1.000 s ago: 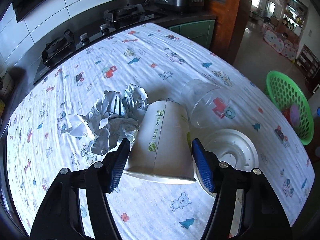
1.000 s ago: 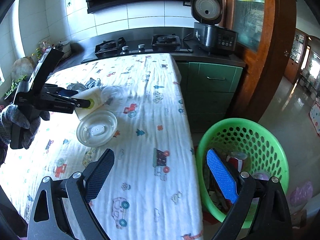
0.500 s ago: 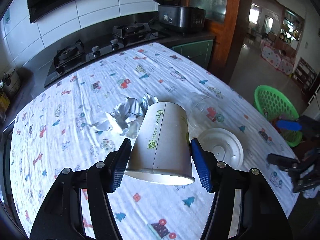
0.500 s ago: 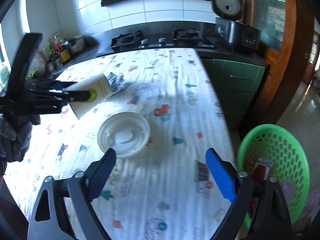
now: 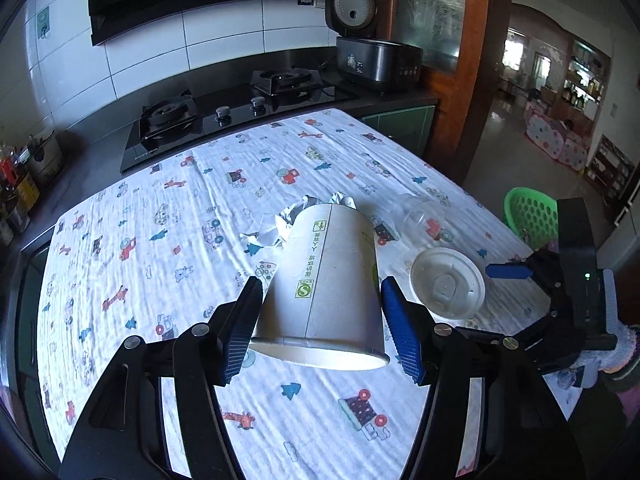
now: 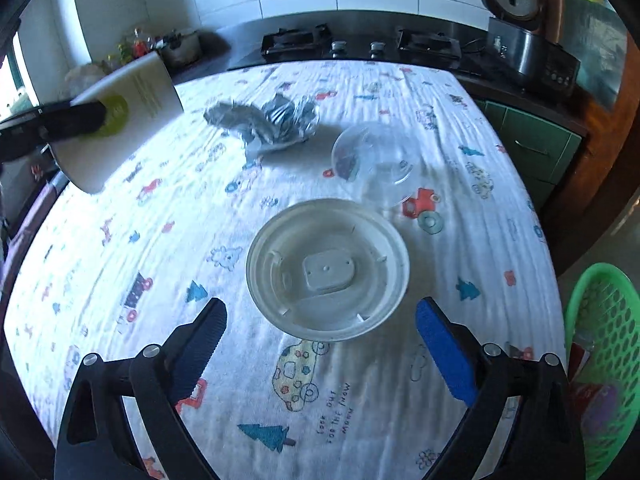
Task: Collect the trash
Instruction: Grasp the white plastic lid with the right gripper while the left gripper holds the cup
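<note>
Left gripper (image 5: 320, 320): clamped on a white paper cup (image 5: 324, 280), one blue pad against each side of the cup wall. The cup is held clear of the counter (image 5: 160, 280), its open mouth toward the camera and its base pointing away and down; green printing runs along its side. In the right wrist view the same cup (image 6: 120, 120) appears at upper left, raised above the cloth.

Right gripper (image 6: 320, 336): fingers wide apart, with nothing between the pads; its jaws have just been opening. It hangs above the near edge of a round white plastic lid (image 6: 328, 268), which lies flat on the counter with its rimmed side up.

Remaining items on the counter: a clear plastic dome lid (image 6: 372, 164) just beyond the white lid, and a crumpled sheet of silver foil (image 6: 272, 124) farther back, to the left of the dome.

The counter is covered by a white cloth printed with small cars, trees and animals. A green perforated plastic basket (image 6: 604, 360) stands on the floor off the counter's right edge, with some red and purple items inside. A gas hob (image 5: 224, 116) and an open rice cooker (image 5: 368, 52) stand on the dark worktop behind.
</note>
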`<state>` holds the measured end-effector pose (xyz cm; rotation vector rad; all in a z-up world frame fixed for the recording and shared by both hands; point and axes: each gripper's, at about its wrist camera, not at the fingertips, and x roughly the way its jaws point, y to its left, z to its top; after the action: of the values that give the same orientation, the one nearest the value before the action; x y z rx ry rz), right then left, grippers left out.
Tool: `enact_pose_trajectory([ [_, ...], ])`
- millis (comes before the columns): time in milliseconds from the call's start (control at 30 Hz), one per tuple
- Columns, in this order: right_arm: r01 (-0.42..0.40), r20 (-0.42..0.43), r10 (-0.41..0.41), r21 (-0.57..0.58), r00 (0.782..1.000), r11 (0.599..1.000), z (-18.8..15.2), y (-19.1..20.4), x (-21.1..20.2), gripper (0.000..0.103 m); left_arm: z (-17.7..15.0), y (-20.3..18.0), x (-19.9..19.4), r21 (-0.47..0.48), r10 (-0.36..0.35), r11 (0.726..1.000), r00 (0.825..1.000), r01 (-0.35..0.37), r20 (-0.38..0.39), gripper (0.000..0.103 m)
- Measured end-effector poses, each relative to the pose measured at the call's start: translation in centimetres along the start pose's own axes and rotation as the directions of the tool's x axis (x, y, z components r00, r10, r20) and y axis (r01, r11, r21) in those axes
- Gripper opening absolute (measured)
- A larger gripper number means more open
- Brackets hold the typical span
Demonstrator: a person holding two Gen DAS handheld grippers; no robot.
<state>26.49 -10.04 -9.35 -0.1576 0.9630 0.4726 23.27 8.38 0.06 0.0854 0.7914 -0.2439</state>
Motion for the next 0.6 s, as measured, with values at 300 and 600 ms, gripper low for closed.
enact_pose_trajectory([
  [300,0.034,-0.048,-0.034,-0.011,0.998,0.999,-0.1,-0.7,1.9,0.094,-0.7,0.4,0.9,-0.008,-0.021,1.0,1.0,0.02,-0.015,0.06],
  [600,0.02,-0.037,-0.02,-0.003,0.999,1.0,0.8,-0.8,3.0,0.09,-0.6,0.1,1.3,-0.005,-0.027,1.0,0.999,0.027,-0.018,0.06],
])
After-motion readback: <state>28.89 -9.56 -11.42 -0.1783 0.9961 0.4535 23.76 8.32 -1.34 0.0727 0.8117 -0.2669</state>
